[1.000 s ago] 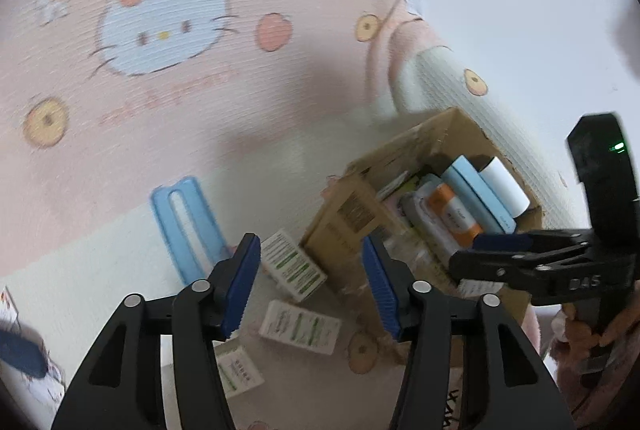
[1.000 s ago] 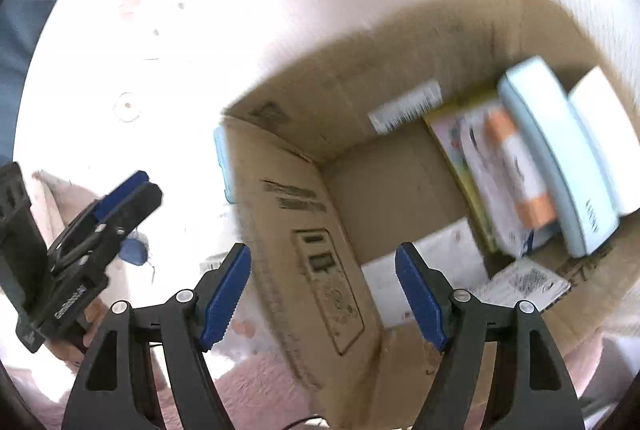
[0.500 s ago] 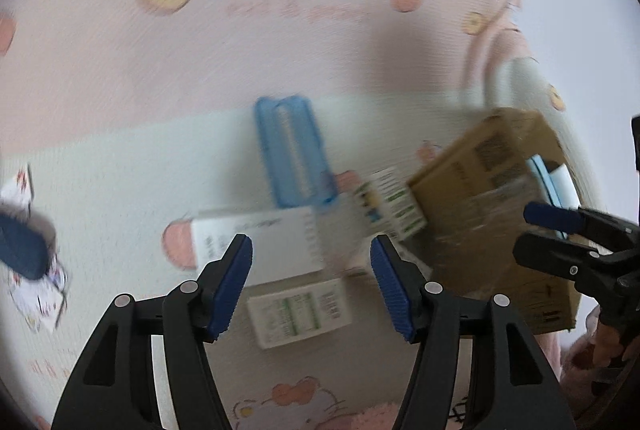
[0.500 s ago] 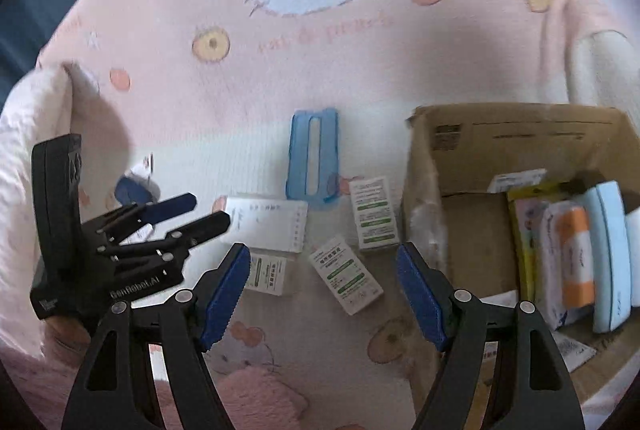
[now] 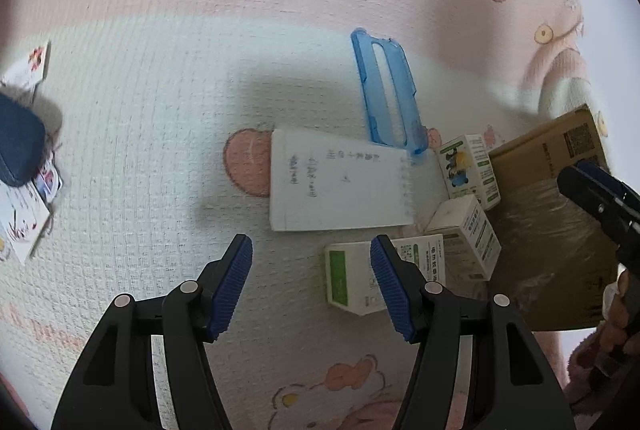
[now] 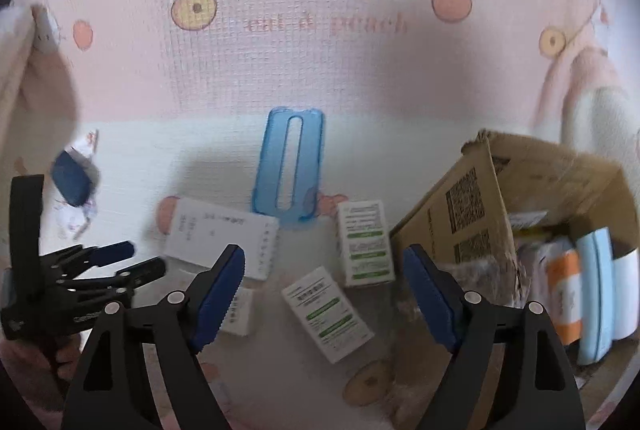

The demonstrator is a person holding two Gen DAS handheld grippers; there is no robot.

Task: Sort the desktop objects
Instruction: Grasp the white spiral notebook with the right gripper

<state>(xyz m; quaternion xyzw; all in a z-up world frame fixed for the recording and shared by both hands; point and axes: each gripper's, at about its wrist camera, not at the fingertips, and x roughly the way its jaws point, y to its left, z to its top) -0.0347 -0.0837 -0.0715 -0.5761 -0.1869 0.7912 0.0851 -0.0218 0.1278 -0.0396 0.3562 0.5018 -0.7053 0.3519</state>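
**Both grippers wide above scattered boxes and notepad; carton stands at right**

Surface: a pink and white cartoon-cat blanket (image 6: 328, 78) covers the work area.

Left gripper (image 5: 311, 288): jaws stand wide apart and have just been opening; nothing lies between the pads. It points down at the blanket just near of the white notepad (image 5: 340, 186). The right pad overlaps, in the left wrist view, a white box with a green panel (image 5: 348, 280) lying flat; contact cannot be confirmed.

Right gripper (image 6: 323, 296): jaws spread wide and have just been opening further. A small white box with green stripes (image 6: 326, 314) lies tilted on the blanket between the pads in the right wrist view, untouched by either pad.

Items on the blanket: the notepad lies flat, its spiral edge to the right. A translucent blue case (image 6: 290, 170) lies just beyond it, its near end touching the notepad's far right corner. A second green-striped box (image 6: 366, 244) lies beside the cardboard carton (image 6: 472, 214). A dark blue pouch (image 6: 72, 182) rests on printed cards at far left, well apart from the rest.

Carton: open-topped, at the right, holding a pale blue case (image 6: 598, 294), an orange-labelled packet (image 6: 564, 290) and a white item, packed side by side.
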